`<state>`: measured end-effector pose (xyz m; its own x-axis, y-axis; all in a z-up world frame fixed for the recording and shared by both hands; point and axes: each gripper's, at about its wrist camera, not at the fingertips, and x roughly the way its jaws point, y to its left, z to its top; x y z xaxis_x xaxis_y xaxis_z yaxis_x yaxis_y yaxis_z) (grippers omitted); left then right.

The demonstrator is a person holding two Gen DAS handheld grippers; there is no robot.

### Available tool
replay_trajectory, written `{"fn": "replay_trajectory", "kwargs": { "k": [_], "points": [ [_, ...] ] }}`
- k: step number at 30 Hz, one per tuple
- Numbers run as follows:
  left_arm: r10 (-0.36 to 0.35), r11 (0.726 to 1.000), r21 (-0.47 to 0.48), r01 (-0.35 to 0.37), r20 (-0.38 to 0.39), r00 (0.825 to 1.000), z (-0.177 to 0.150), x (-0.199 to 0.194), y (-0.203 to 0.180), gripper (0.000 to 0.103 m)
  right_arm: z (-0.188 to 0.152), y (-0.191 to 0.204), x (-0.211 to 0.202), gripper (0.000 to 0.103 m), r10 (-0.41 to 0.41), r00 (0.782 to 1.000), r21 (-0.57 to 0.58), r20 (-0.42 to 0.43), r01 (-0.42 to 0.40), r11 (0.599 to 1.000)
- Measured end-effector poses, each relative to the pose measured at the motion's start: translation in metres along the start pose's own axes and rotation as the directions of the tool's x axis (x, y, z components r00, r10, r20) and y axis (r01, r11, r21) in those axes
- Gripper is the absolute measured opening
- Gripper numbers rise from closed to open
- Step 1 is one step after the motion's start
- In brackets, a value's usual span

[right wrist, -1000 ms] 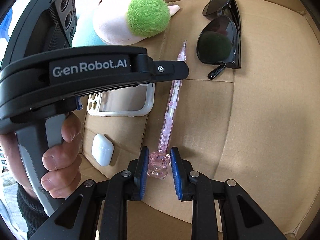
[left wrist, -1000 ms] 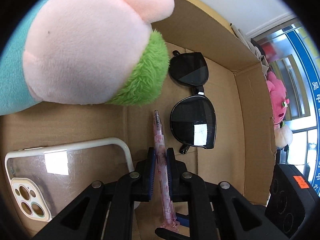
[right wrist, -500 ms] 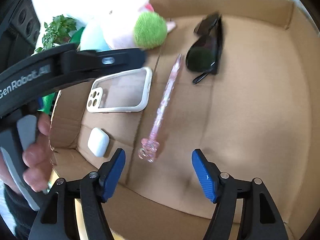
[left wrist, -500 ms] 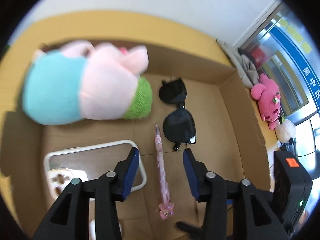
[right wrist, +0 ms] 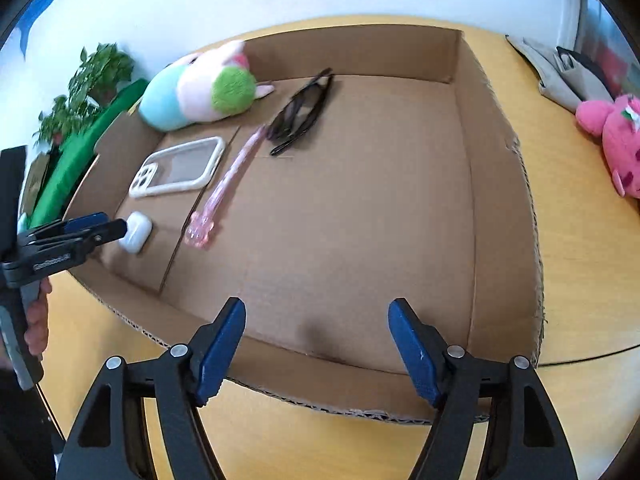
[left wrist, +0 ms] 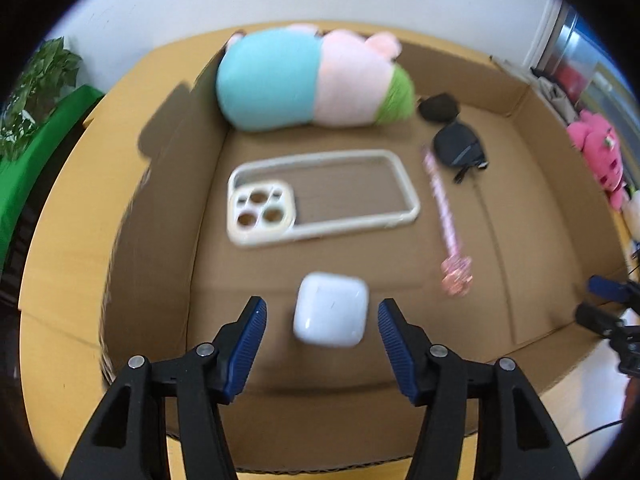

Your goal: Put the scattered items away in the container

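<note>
A shallow cardboard box (right wrist: 500, 216) (left wrist: 160, 216) lies on a wooden table. In it lie a pink pen (left wrist: 442, 210) (right wrist: 228, 178), black sunglasses (left wrist: 456, 142) (right wrist: 302, 114), a clear phone case (left wrist: 320, 196) (right wrist: 180, 168), a white earbuds case (left wrist: 330, 314) (right wrist: 136, 232) and a plush pig (left wrist: 312, 80) (right wrist: 200, 88). My left gripper (left wrist: 322, 324) is open and empty above the box's near wall, its fingers either side of the earbuds case in view. It also shows in the right wrist view (right wrist: 90, 230). My right gripper (right wrist: 316, 328) is open and empty above the near edge.
A pink plush toy (right wrist: 616, 136) (left wrist: 600, 156) and a grey bag (right wrist: 560, 72) lie on the table right of the box. A green plant (right wrist: 84, 88) (left wrist: 36, 88) and a green board (right wrist: 76, 152) stand to the left.
Both grippers opened, let go of the pink pen and drew back and up from the box. The pen now lies on the box floor.
</note>
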<state>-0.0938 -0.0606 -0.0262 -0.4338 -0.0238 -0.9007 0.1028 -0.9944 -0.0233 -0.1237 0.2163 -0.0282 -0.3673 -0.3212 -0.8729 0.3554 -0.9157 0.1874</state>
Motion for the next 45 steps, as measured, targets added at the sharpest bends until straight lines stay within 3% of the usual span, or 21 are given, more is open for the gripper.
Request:
{"fn": "replay_trajectory", "kwargs": {
  "k": [11,14,16,18,22,24,31,38,45],
  "points": [
    [0.035,0.999,0.000,-0.035,0.053,0.998,-0.022,-0.007,0.006,0.057,-0.016,0.011,-0.004,0.086,-0.028,0.987,-0.061,0.160,0.038,0.997],
    [0.053,0.999,-0.009,-0.052,0.115,0.992,-0.019,-0.017,0.004,0.057,-0.016,0.014,-0.010,0.086,-0.043,0.975,-0.066,0.216,0.058,0.996],
    [0.096,0.995,-0.017,-0.095,0.203,0.974,-0.019,-0.030,0.000,0.057,-0.015,0.018,-0.017,0.087,-0.043,0.964,-0.080,0.262,0.067,0.995],
    [0.106,0.994,-0.013,-0.107,0.305,0.946,-0.021,-0.050,-0.008,0.058,-0.015,0.025,-0.025,0.088,-0.026,0.955,-0.103,0.296,0.060,0.993],
    [0.095,0.995,-0.013,-0.100,0.454,0.886,-0.030,-0.087,-0.026,0.078,-0.016,0.039,-0.036,0.093,-0.023,0.943,-0.127,0.331,0.068,0.990],
    [0.084,0.996,-0.018,-0.086,0.496,0.864,-0.036,-0.100,-0.033,0.079,-0.017,0.046,-0.038,0.093,-0.006,0.943,-0.130,0.332,0.052,0.990],
    [0.019,1.000,-0.030,-0.005,0.491,0.871,-0.051,-0.109,-0.047,0.079,-0.027,0.068,-0.048,0.097,-0.039,0.933,-0.151,0.357,0.098,0.984],
    [0.012,0.999,-0.034,0.004,0.458,0.889,-0.066,-0.109,-0.051,0.079,-0.041,0.069,-0.057,0.097,-0.084,0.927,-0.107,0.366,0.131,0.986],
    [0.016,1.000,-0.031,-0.002,0.455,0.890,-0.075,-0.113,-0.058,0.079,-0.050,0.072,-0.065,0.097,-0.081,0.925,-0.115,0.371,0.132,0.985]
  ]
}}
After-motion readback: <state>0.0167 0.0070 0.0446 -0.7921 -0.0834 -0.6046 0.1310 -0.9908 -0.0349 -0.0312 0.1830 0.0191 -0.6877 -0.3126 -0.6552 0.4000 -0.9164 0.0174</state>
